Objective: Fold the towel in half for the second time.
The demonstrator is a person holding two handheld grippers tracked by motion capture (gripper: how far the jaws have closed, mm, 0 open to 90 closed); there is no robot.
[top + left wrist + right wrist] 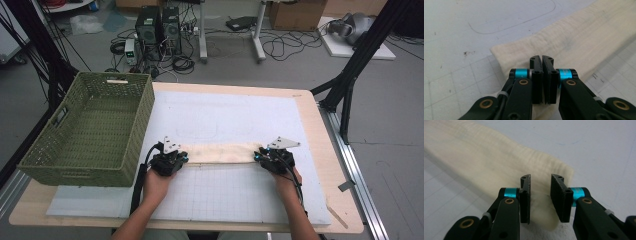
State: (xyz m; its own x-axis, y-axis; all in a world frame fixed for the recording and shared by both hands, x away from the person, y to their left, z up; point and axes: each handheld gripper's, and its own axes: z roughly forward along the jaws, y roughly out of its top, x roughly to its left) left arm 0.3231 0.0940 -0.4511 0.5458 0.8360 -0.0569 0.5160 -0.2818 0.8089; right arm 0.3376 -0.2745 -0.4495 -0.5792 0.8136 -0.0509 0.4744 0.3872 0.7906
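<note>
At the left of the high view you see the green woven basket, which stands on the left part of the table and partly over the white grid mat. Just right of the basket, a little below the middle of the frame, your left gripper rests at the left end of the cream cloth. In the left gripper view its jaws are pressed together, with almost no gap between them, and the folded edge of the cloth passes under them; whether the fabric is really pinched between them, you cannot tell from here. The cloth lies as a long, narrow band across the middle of the mat, between your two hands. At its right end, right of the middle of the frame, sits your right gripper. In the right gripper view its jaws stand apart, and the end of the cloth lies in the gap between them, with the jaws not closed on it.
</note>
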